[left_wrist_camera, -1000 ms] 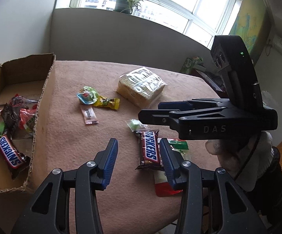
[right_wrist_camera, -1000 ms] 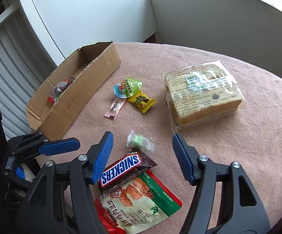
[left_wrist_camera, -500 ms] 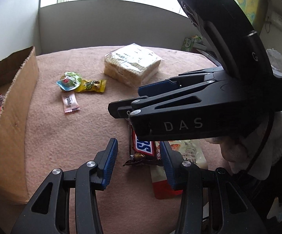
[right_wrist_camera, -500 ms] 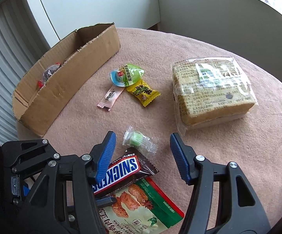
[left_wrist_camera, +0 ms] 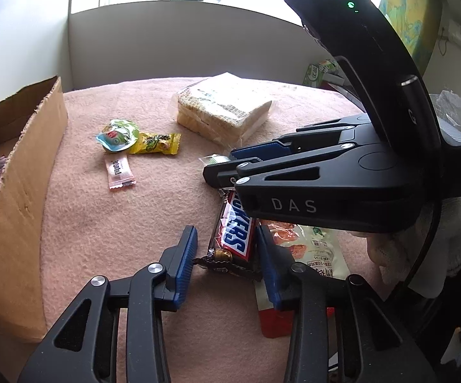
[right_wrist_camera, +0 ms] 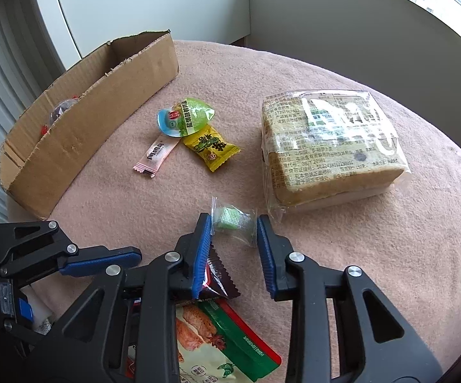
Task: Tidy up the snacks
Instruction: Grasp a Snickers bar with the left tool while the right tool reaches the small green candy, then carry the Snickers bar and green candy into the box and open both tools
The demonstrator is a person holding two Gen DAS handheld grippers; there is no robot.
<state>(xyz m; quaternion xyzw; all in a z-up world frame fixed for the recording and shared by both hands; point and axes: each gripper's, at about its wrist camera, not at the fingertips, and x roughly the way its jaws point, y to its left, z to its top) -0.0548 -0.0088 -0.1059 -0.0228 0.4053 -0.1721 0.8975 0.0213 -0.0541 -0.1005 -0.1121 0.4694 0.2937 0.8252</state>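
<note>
The left gripper (left_wrist_camera: 225, 263) has just been closing around the chocolate bar (left_wrist_camera: 235, 234), the right gripper (right_wrist_camera: 233, 249) around the green candy (right_wrist_camera: 230, 220), neither pressing yet.

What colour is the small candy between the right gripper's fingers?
Pale green, in a clear wrapper; it shows best in the right wrist view.

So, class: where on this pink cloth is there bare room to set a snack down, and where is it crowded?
Free: the strip between the cardboard box and the pink sachet, and right of the bread pack. Crowded: around the Snickers bar and green candy.
</note>
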